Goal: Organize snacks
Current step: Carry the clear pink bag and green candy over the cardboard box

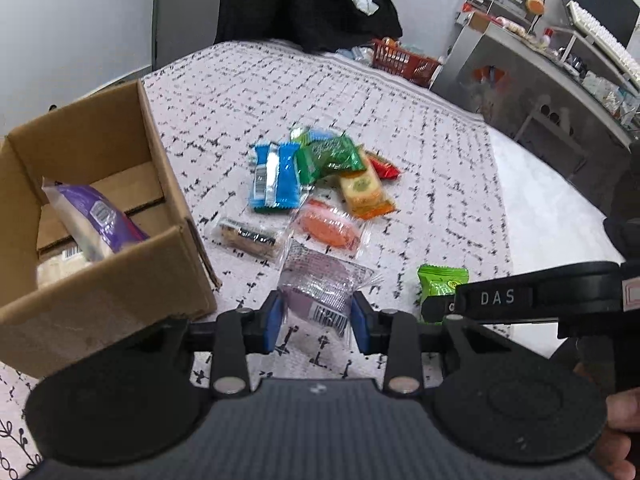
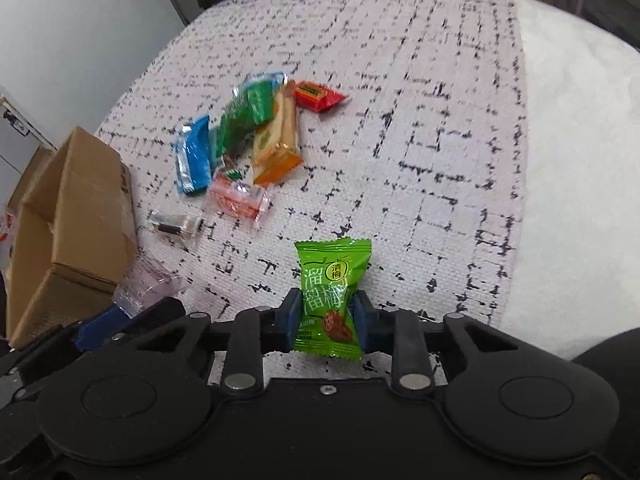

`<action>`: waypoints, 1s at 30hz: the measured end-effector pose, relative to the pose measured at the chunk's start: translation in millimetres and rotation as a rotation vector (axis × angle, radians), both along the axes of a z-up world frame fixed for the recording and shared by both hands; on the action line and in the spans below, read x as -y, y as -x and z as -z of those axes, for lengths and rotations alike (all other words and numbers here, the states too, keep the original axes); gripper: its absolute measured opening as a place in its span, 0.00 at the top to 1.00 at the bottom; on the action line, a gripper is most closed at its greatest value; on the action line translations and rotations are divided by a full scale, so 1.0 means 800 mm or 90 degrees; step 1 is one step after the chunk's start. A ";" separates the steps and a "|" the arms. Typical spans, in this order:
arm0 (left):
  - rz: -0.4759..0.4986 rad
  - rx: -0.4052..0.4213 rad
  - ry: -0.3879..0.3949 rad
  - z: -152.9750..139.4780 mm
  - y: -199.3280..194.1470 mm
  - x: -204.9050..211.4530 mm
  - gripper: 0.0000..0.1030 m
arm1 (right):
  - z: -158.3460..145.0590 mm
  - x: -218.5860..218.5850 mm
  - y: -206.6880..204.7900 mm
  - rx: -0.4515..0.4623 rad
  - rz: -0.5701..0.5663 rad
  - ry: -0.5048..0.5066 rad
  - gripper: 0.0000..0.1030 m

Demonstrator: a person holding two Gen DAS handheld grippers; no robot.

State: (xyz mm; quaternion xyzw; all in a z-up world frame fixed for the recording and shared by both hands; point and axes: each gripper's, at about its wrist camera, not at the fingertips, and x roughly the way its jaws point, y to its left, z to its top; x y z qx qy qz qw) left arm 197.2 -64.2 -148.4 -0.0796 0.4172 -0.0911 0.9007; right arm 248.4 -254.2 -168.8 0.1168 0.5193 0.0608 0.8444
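My right claw [image 2: 326,312] clamps a green plum candy packet [image 2: 330,292] with Chinese writing; my left claw [image 1: 318,320] clamps a clear-wrapped purple snack [image 1: 320,288] over the checked blanket [image 2: 400,120].

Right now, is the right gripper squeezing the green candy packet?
Touching. In the right wrist view, the right gripper has both blue pads pressed against the sides of the green candy packet, pinching it above the cloth.

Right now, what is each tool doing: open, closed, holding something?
Left tool: closed on the clear plastic packet with a pale purple snack.
Right tool: closed on the bright green foil plum-candy packet.
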 end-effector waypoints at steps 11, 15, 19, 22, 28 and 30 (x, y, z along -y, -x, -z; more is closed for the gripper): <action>0.008 0.056 0.036 -0.052 0.020 -0.008 0.66 | -0.069 -0.002 0.026 0.073 0.009 0.003 0.75; 0.002 0.075 0.043 -0.070 0.029 -0.018 0.66 | -0.089 -0.015 0.032 0.097 0.003 -0.001 0.75; -0.009 0.094 0.052 -0.085 0.038 -0.033 0.66 | -0.108 -0.033 0.041 0.122 -0.011 -0.001 0.75; -0.020 0.106 0.050 -0.094 0.042 -0.045 0.66 | -0.120 -0.046 0.045 0.136 -0.019 -0.005 0.75; -0.049 0.113 0.047 -0.102 0.047 -0.069 0.66 | -0.135 -0.070 0.053 0.152 -0.030 -0.011 0.74; -0.060 0.114 0.048 -0.102 0.048 -0.078 0.66 | -0.139 -0.077 0.055 0.160 -0.037 -0.015 0.74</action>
